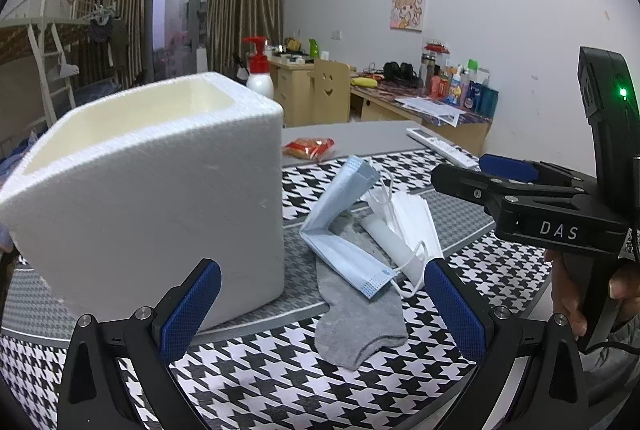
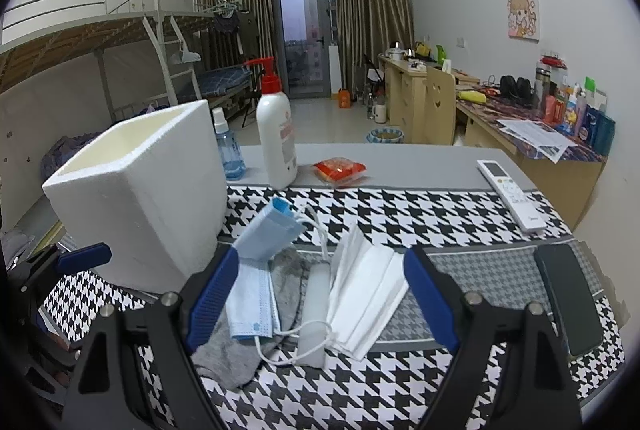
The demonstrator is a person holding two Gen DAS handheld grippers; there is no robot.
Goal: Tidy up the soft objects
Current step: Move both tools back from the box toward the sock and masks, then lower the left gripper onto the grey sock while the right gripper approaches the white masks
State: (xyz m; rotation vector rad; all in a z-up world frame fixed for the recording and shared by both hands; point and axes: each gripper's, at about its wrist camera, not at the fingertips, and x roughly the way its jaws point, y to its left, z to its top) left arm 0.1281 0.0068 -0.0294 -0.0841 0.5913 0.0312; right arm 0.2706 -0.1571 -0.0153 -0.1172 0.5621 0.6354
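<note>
A pile of soft things lies on the houndstooth cloth: a folded blue face mask (image 1: 340,230) (image 2: 256,270), a stack of white masks (image 1: 412,218) (image 2: 368,294), a grey sock (image 1: 356,318) (image 2: 228,350) under them, and a white foam stick (image 1: 390,240) (image 2: 314,310). A white foam box (image 1: 152,190) (image 2: 144,198), open at the top, stands just left of the pile. My left gripper (image 1: 322,266) hovers open in front of the pile. My right gripper (image 2: 320,256) (image 1: 460,168) is open too, above the masks, touching nothing. A hand holds its grip at the right edge of the left wrist view.
On the table beyond the cloth stand a white pump bottle (image 2: 276,134), a blue spray bottle (image 2: 228,150) and a red snack packet (image 2: 340,168). A white remote (image 2: 512,194) and a black phone (image 2: 568,306) lie at the right. Behind are desks and a bunk bed.
</note>
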